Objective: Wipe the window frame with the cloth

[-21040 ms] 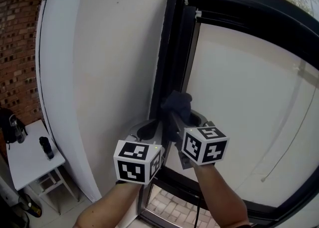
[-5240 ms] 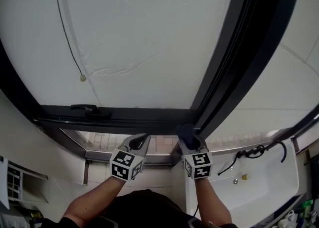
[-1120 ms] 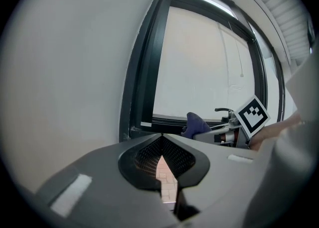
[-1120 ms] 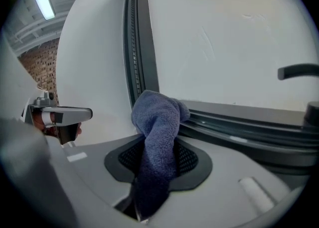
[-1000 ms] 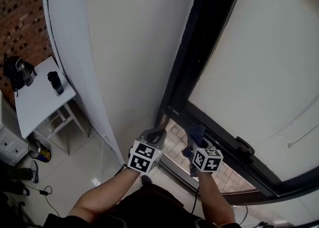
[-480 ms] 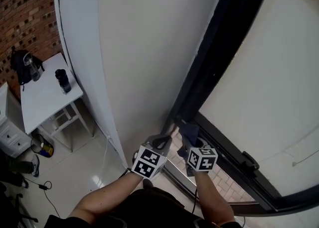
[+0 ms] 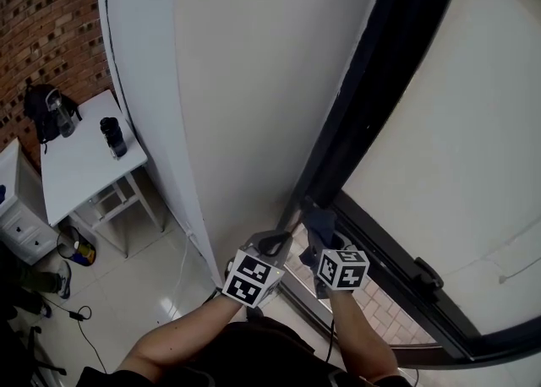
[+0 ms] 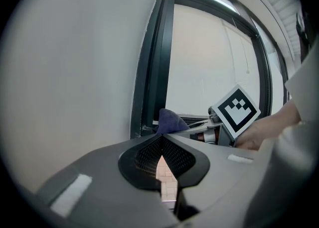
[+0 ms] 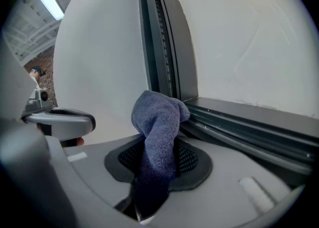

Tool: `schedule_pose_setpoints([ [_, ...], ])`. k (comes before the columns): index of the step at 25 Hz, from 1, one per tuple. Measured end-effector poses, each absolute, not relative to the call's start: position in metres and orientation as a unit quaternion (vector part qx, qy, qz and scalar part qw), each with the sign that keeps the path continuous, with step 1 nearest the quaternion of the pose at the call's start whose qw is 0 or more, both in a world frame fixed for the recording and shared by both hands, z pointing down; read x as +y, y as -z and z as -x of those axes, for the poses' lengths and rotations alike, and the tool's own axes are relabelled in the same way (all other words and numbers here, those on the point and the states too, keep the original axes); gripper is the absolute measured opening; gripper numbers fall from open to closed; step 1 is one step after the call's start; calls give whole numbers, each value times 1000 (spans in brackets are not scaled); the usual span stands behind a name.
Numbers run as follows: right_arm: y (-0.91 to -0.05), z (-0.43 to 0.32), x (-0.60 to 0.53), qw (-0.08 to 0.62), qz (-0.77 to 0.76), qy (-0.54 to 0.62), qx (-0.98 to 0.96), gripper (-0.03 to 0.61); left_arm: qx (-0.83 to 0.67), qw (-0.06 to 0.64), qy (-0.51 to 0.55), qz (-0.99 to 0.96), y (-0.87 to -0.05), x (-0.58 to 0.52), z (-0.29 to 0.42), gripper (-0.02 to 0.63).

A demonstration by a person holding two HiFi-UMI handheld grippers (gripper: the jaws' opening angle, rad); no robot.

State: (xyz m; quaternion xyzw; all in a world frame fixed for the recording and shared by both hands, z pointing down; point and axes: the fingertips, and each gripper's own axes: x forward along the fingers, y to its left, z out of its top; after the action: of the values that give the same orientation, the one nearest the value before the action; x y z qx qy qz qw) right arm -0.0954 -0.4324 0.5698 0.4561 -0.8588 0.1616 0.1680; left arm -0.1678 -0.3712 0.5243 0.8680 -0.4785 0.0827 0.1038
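We see the blue-grey cloth bunched upright in our right gripper, its folded top at the bottom corner of the dark window frame

No words, numbers or brand names can be read on anything in view. The only printed marks are the black-and-white square patterns on the marker cube of the left gripper and on the marker cube of the right gripper. These patterns are blocks only and carry no letters or digits. The small things on the white side table are too small to show any label.
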Motion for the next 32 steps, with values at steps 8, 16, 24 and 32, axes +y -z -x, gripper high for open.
schedule_pose_setpoints([
  [8, -544, 81, -387, 140, -467, -149, -861, 127, -479, 108, -60, -869, -515, -342, 168, -6],
  [16, -525, 51, -322, 125, -498, -144, -846, 127, -442, 89, -51, -891, -504, -303, 148, -6],
  [24, -503, -12, -268, 101, -549, -137, -818, 127, -391, 90, -37, -915, -490, -278, 96, -6],
  [32, -480, -96, -221, 60, -599, -134, -787, 127, -382, 70, -45, -920, -468, -261, 38, -6],
])
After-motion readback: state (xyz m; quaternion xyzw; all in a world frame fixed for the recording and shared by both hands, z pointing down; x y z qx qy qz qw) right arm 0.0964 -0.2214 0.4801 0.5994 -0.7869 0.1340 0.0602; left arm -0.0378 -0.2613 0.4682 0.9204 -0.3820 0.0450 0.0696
